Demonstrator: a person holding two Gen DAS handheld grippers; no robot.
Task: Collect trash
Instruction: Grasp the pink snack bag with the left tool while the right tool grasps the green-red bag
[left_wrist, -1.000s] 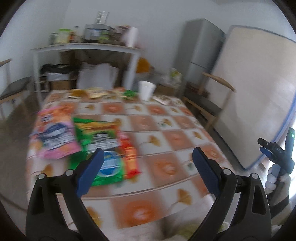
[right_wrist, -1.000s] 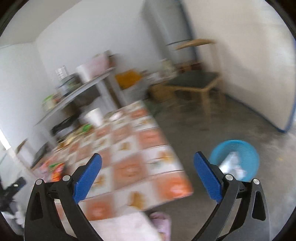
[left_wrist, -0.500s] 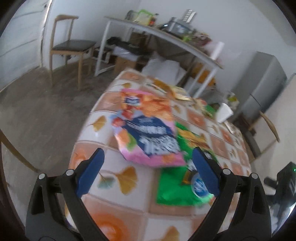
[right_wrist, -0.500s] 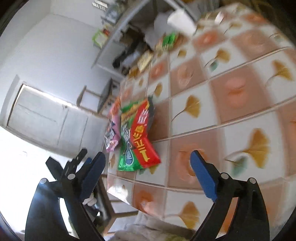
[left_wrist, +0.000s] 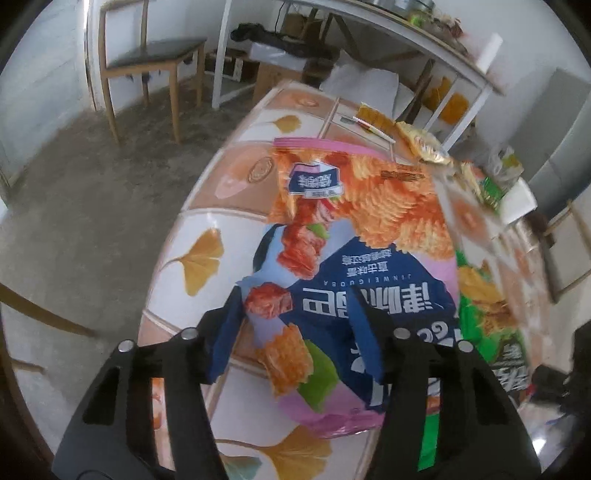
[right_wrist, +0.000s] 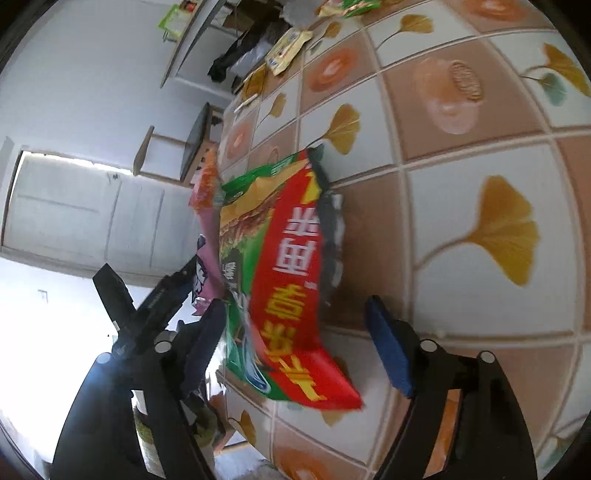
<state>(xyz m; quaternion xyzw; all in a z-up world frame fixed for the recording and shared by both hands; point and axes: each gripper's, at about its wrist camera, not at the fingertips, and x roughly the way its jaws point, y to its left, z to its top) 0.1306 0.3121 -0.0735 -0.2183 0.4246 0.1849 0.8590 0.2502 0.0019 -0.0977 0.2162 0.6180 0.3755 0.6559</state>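
Snack bags overlap near the table's (left_wrist: 192, 229) corner: the pink chip bag (left_wrist: 354, 236) on top, then the green bag (right_wrist: 240, 229) and red wrapper (right_wrist: 295, 280). All look light, crinkly and slippery (best pinched at a seam edge). The left gripper (left_wrist: 291, 332) is closing astride the pink bag's near edge; the right gripper (right_wrist: 295, 332) is closing astride the red wrapper, neither pressing yet. Open floor lies beyond the corner.

pink-orange bag (left_wrist: 354, 236), red-green bag (right_wrist: 291, 280)

left gripper (left_wrist: 293, 332) jaws closing | pink snack bag (left_wrist: 354, 236) between | tiled table (left_wrist: 207, 236)
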